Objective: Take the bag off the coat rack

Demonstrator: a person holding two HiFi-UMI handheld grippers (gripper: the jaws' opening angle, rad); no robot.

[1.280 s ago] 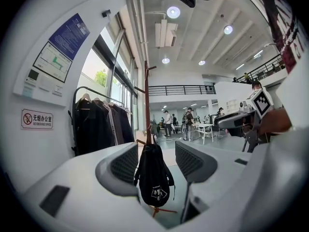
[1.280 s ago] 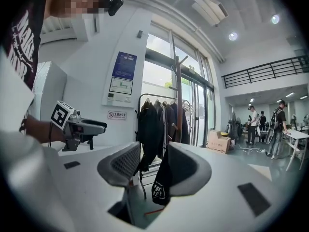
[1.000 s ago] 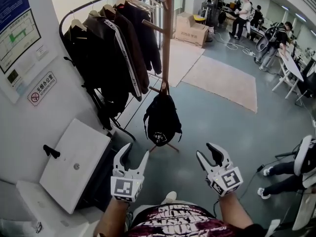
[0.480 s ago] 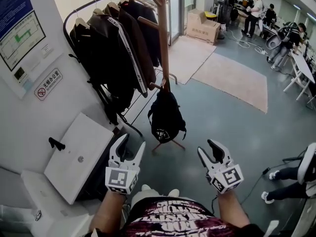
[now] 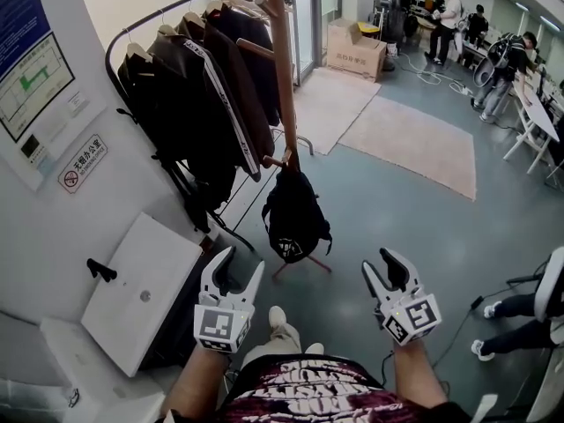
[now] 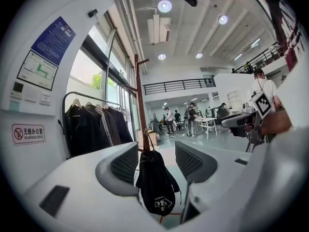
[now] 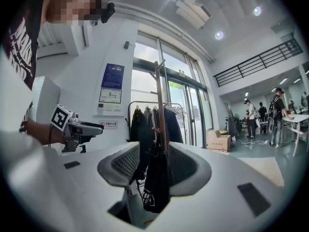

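Little has changed over the last second. The black bag (image 5: 295, 214) still hangs by its top loop from a low peg (image 5: 277, 159) on the coat rack (image 5: 280, 69), its body slung against the foot of the pole. A shoe (image 5: 278, 316) has come forward on the floor on the near side of the rack, so the person seems to be stepping in. Both grippers stay low and well short of the bag. I judge this to be the approach, with nothing of the lift yet begun.

The left gripper (image 5: 242, 267) has its jaws spread wide. Its own view lines the bag up in the gap between them, but the bag is far off beside the pole and nothing is touched. The right gripper (image 5: 385, 270) is likewise spread and empty, and it also points at the rack. The dark jackets (image 5: 189, 95) hang on a rail behind the rack, apart from the bag.
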